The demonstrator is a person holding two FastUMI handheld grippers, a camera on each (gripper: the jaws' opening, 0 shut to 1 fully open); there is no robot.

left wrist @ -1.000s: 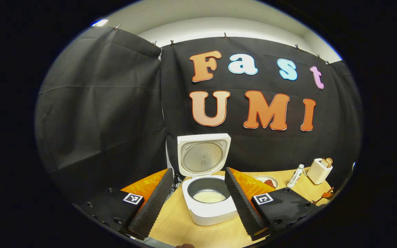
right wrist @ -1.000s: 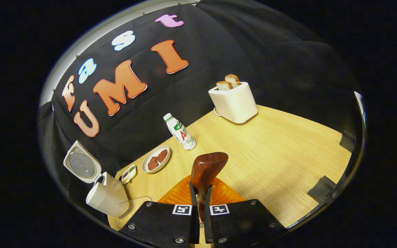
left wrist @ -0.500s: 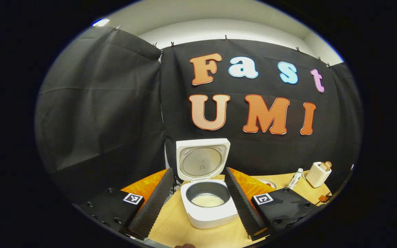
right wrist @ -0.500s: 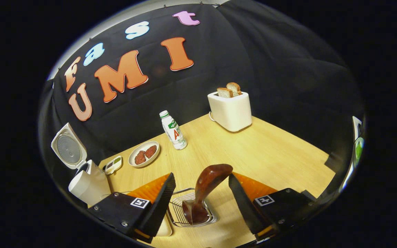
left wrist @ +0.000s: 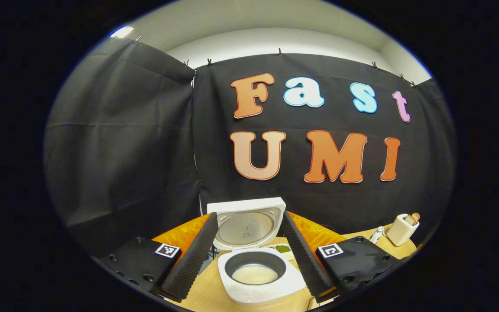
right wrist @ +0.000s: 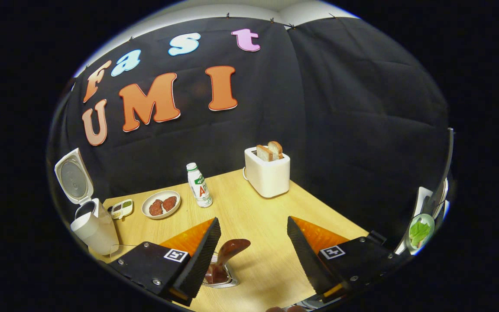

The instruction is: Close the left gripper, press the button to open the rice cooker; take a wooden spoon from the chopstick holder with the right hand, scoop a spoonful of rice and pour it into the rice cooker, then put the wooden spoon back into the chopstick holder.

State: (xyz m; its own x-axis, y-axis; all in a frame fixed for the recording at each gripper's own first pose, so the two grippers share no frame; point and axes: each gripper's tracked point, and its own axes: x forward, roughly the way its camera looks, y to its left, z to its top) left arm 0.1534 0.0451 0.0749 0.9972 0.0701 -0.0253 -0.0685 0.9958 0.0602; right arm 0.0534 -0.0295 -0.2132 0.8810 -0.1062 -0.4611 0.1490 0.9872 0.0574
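Note:
In the left gripper view the white rice cooker (left wrist: 258, 286) stands with its lid (left wrist: 246, 223) raised and white rice (left wrist: 254, 274) in its dark pot. My left gripper (left wrist: 249, 260) is open, its fingers framing the cooker from nearer the camera. In the right gripper view the dark wooden spoon (right wrist: 228, 253) stands in the wire chopstick holder (right wrist: 220, 277), bowl end up and leaning right. My right gripper (right wrist: 254, 255) is open above it, the spoon close to the left finger and free of both. The cooker (right wrist: 94, 229) sits at the far left there.
On the wooden table (right wrist: 267, 216) stand a white toaster (right wrist: 267, 173) with bread, a small bottle (right wrist: 199, 185), a plate of meat (right wrist: 161, 204) and a small divided dish (right wrist: 122, 209). A bowl of greens (right wrist: 419, 230) sits at the right edge.
My right gripper opened and let go of the spoon, which now rests in the holder, then drew back and up. The left gripper pulled back and tilted up, the cooker sinking lower in its view.

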